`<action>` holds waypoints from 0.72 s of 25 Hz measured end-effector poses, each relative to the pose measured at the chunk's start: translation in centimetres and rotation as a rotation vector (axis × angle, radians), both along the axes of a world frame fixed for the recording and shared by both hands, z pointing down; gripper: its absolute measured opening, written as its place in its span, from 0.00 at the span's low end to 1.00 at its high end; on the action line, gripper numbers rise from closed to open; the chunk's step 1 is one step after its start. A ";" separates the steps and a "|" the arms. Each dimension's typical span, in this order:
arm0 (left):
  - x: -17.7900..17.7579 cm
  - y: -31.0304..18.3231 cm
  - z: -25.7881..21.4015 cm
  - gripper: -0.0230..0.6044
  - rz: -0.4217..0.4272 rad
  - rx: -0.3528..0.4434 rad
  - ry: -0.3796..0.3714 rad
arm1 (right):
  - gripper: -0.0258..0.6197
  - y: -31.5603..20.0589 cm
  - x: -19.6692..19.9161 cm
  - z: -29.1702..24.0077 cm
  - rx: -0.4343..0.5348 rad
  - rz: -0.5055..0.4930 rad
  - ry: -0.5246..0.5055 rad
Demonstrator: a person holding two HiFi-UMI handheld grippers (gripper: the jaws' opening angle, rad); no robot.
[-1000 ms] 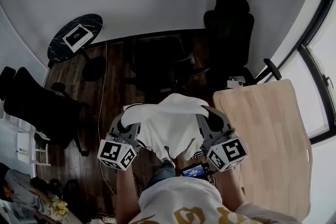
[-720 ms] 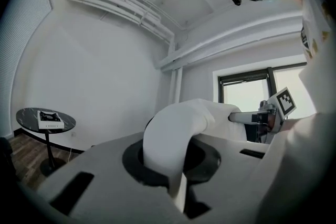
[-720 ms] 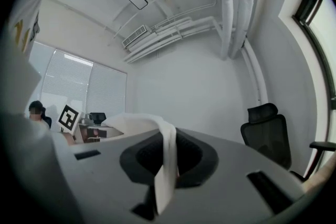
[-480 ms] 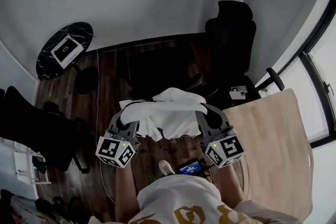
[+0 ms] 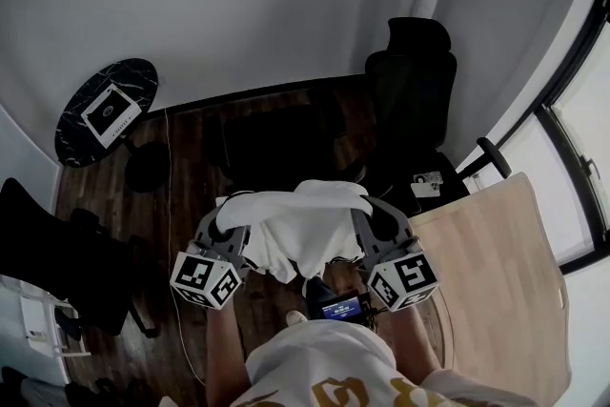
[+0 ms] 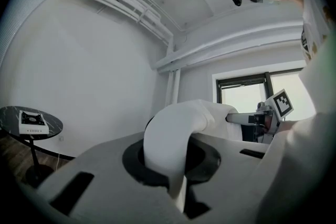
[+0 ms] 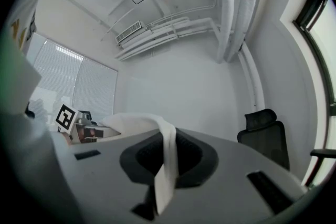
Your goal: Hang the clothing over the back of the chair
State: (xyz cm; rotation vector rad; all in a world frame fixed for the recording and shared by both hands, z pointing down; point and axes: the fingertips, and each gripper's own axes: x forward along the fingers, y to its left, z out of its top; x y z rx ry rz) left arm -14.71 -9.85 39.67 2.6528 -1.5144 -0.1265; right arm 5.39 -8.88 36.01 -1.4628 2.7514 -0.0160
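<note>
A white garment hangs stretched between my two grippers in front of the person's chest. My left gripper is shut on its left edge, and my right gripper is shut on its right edge. In the left gripper view the cloth bulges out of the shut jaws of the left gripper. In the right gripper view a strip of cloth is pinched in the right gripper. A dark chair stands just beyond the garment. A black high-backed office chair stands to the right by the wall.
A round black side table with a white box on it stands at the far left. A light wooden desk lies at the right, by the window. Another black chair sits at the left. The floor is dark wood.
Both grippers have carried the garment forward across the room toward the dark chair and the wall. The grip on the cloth is unchanged.
</note>
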 end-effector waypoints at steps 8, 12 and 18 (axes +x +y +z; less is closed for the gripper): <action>-0.3 -2.5 1.0 0.09 0.024 -0.028 0.034 | 0.08 -2.8 -0.1 0.2 0.002 0.027 0.025; -0.7 -3.6 1.2 0.09 0.020 -0.046 0.030 | 0.08 -3.7 -0.6 0.3 0.007 0.029 0.055; -1.0 -5.0 -0.4 0.09 0.018 -0.022 0.007 | 0.08 -5.3 -0.8 -0.6 0.011 0.008 0.048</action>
